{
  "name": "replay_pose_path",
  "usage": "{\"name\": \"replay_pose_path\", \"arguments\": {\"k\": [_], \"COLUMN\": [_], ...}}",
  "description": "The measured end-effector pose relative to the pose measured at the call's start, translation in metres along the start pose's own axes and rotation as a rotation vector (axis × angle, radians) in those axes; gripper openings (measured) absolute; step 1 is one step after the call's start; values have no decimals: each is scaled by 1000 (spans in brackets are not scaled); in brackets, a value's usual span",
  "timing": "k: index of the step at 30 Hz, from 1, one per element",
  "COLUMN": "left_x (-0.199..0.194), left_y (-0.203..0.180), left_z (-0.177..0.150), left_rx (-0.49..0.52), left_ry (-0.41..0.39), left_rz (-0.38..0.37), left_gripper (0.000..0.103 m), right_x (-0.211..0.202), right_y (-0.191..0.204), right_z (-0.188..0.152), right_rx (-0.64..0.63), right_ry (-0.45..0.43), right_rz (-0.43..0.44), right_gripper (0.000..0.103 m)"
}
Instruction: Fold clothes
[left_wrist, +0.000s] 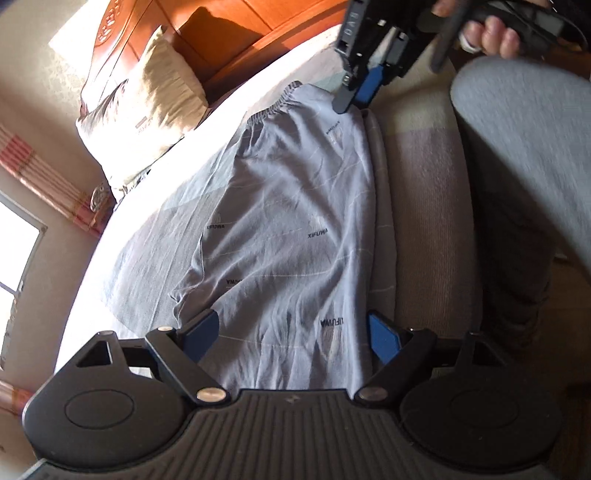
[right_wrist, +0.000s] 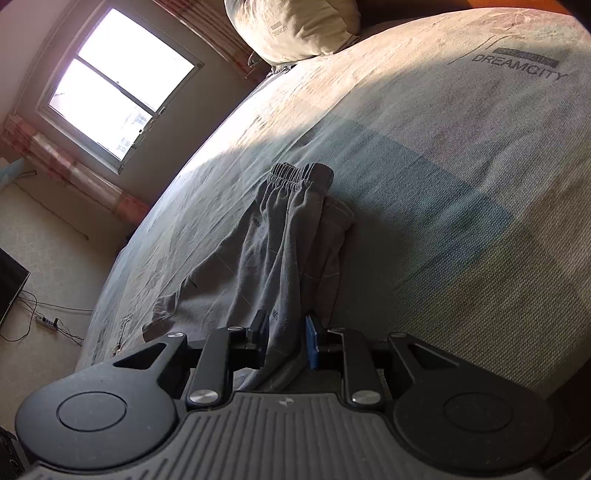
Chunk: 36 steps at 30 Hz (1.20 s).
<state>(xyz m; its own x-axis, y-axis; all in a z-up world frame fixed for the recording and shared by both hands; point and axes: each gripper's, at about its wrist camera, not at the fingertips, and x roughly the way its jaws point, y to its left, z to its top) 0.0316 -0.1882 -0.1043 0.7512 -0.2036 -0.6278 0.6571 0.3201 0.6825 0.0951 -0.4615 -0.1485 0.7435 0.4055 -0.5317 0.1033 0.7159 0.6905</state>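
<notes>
While the grey shorts (left_wrist: 291, 236) lie lengthwise on the bed (right_wrist: 461, 192), apparently folded once, the cross fold is judged still to be made. Cloth near the waistband is pinched by the right gripper (right_wrist: 286, 334); the hem end is straddled, ungripped, by the wide-open left gripper (left_wrist: 291, 334). No containers are seen.
</notes>
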Motion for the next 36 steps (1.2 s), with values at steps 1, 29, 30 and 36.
{"name": "replay_pose_path", "arguments": {"k": [1,29,30,36], "left_x": [-1,10,11,9], "left_y": [-5,-44,-45,-17], "left_z": [0,-17,-17,-15], "left_rx": [41,284,274,82], "left_ry": [4,229,231,227], "left_rz": [21,138,117,37], "left_gripper": [85,11,4,2], "right_x": [0,5,5,1], "right_y": [1,13,13,6], "right_z": [0,-16,-16,-16], "right_rx": [-1,24,28,72], "right_ry": [0,41,39,22], "right_rz": [1,44,41,31], "right_gripper": [26,36,36,37]}}
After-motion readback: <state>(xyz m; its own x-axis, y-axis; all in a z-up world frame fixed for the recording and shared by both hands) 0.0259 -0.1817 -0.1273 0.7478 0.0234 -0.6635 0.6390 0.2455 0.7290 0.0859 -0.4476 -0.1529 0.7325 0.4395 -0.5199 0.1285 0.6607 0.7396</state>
